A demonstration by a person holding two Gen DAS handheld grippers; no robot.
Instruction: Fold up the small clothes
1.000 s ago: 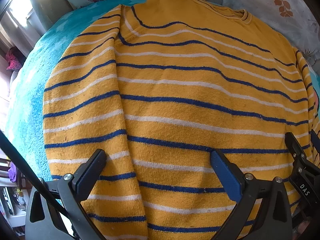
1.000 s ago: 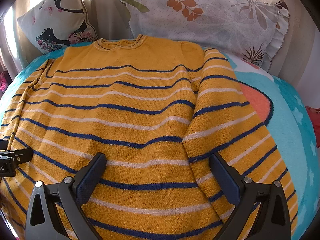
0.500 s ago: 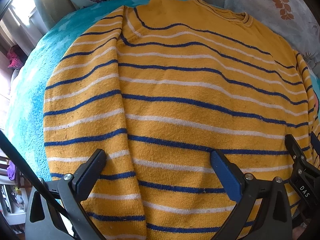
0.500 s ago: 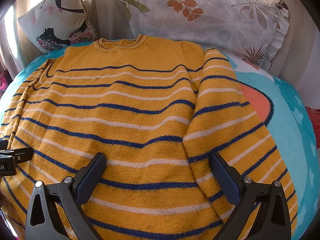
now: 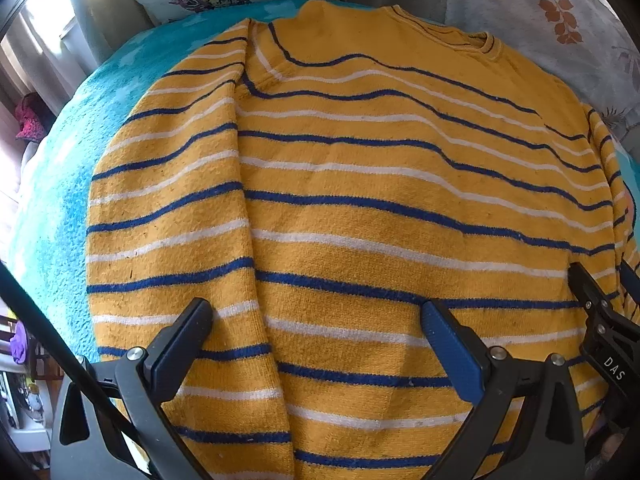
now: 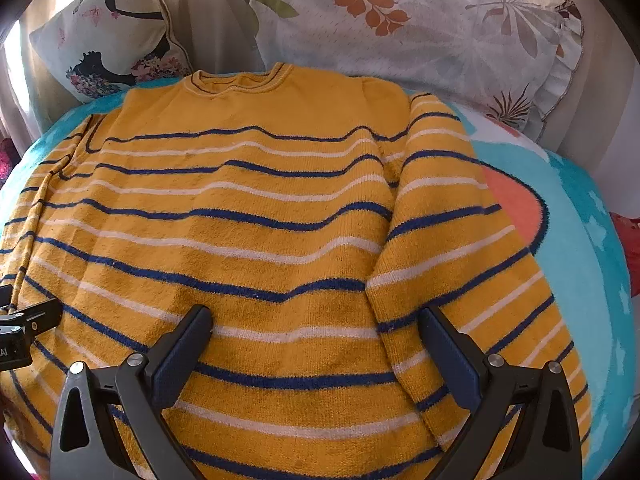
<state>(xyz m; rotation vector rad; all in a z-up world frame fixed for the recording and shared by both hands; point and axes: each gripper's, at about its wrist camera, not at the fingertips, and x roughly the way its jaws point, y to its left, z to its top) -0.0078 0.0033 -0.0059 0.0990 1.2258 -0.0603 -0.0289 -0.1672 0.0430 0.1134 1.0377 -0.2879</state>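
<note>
Yellow knit sweater [image 5: 380,220] with navy and white stripes lies flat, face up, on a teal fleece blanket [image 5: 60,184] over the bed, neckline toward the top of both frames, hem toward you at the bottom edge. Both sleeves lie down along the body sides rather than spread out: one sleeve [image 5: 168,208] fills left-centre of the left wrist view, the other sleeve [image 6: 472,272] runs down the right half of the right wrist view, likely so you can fold each side in with one move. Your left hand-held gripper [image 5: 316,320] sits at the lower middle of its frame, jaws wide apart, gripping nothing, straddling the seam where sleeve meets body. Your right hand-held gripper [image 6: 316,320] is the same: spread wide, empty, hovering over the lower body near the other sleeve's inner edge. Can't tell whether either set of fingertips touches the knit. Two pillows lean behind the collar, a floral pillow [image 6: 108,40] at upper left and a leaf-print pillow [image 6: 420,28] at upper right. No fold made yet, by the look of it; next you'd probably pinch a sleeve or side edge. Thick loose knit may bunch or slide on the fleece.
</note>
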